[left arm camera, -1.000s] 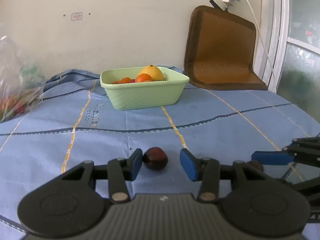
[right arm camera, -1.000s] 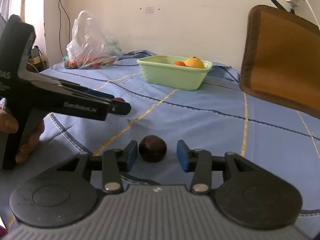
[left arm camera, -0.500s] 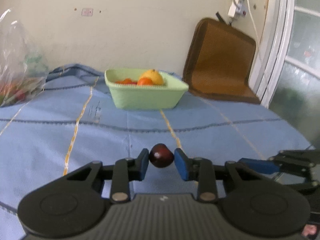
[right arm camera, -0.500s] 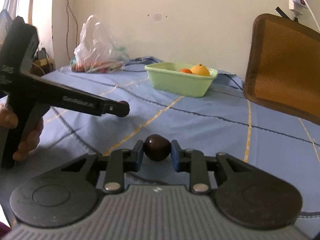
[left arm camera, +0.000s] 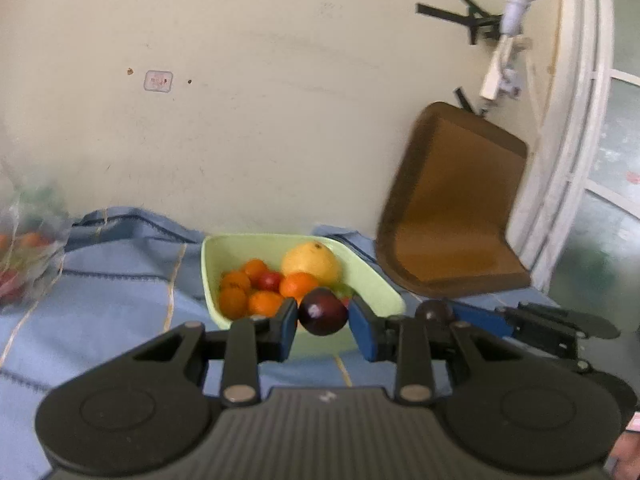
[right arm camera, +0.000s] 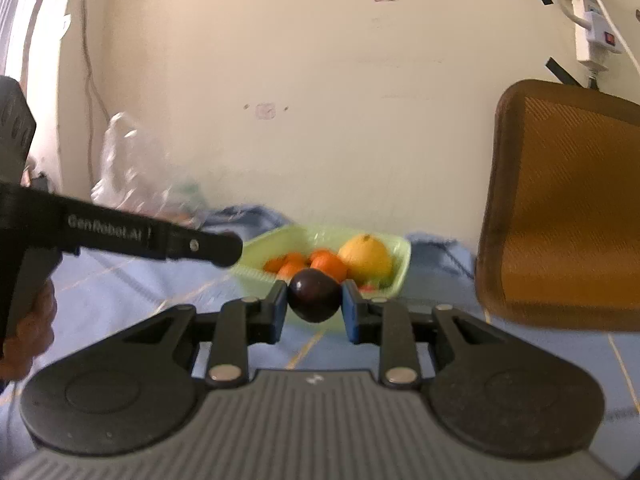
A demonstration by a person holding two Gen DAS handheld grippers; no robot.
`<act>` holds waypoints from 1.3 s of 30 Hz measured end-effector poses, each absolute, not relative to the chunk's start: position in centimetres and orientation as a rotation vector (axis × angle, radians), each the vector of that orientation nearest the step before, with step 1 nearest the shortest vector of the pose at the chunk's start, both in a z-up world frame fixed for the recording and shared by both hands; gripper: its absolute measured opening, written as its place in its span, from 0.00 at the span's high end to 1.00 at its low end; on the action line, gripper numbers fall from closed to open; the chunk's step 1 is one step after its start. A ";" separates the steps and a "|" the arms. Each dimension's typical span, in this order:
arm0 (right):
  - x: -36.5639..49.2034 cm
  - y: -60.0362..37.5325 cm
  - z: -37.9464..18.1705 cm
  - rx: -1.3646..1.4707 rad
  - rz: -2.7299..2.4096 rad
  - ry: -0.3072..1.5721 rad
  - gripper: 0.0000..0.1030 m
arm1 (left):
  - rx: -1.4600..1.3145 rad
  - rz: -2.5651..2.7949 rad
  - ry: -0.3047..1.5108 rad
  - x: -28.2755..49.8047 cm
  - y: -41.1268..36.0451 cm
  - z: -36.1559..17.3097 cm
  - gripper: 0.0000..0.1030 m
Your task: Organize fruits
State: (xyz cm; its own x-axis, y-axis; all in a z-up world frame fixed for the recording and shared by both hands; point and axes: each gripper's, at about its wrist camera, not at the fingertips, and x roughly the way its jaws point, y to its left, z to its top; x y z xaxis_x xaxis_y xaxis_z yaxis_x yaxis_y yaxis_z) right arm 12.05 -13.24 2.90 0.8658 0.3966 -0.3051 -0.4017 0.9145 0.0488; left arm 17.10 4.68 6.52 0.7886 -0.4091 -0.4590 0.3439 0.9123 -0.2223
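Note:
My left gripper [left arm camera: 323, 316] is shut on a dark red plum [left arm camera: 322, 311] and holds it in the air just in front of the pale green bowl [left arm camera: 384, 296]. The bowl holds several small oranges [left arm camera: 298, 284] and a large yellow fruit [left arm camera: 311, 262]. My right gripper [right arm camera: 314, 298] is shut on a second dark plum [right arm camera: 314, 295], also lifted, before the same bowl [right arm camera: 400, 268]. The right gripper with its plum [left arm camera: 434, 310] shows at right in the left wrist view. The left gripper's arm [right arm camera: 152, 236] crosses the right wrist view at left.
A blue striped cloth [left arm camera: 120, 292] covers the table. A clear plastic bag of produce [left arm camera: 28, 256] lies at the far left by the wall. A brown chair back [right arm camera: 560, 208] leans against the wall at right. A power strip [right arm camera: 592, 28] hangs above it.
Both grippers closed on their plums, lifted them off the cloth and moved forward toward the green bowl, which now looks nearer and is seen from higher up.

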 end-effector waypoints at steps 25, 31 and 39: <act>16.3 -18.6 2.9 0.317 0.237 0.285 0.46 | -0.188 -0.310 0.501 14.4 5.7 6.8 0.37; 9.7 -20.7 2.8 0.420 0.222 0.337 0.37 | -0.155 -0.339 0.514 8.4 3.8 6.4 0.05; 2.3 -20.7 1.3 0.446 0.222 0.413 0.14 | -0.130 -0.243 0.537 3.4 2.3 6.4 0.00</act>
State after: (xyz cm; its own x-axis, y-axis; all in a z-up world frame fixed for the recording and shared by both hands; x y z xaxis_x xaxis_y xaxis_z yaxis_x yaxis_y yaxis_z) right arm 2.34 -20.67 1.28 0.8940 0.2959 -0.3366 -0.1183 0.8803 0.4595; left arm 3.39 2.28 6.36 0.8315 -0.2623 -0.4897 0.1944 0.9632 -0.1857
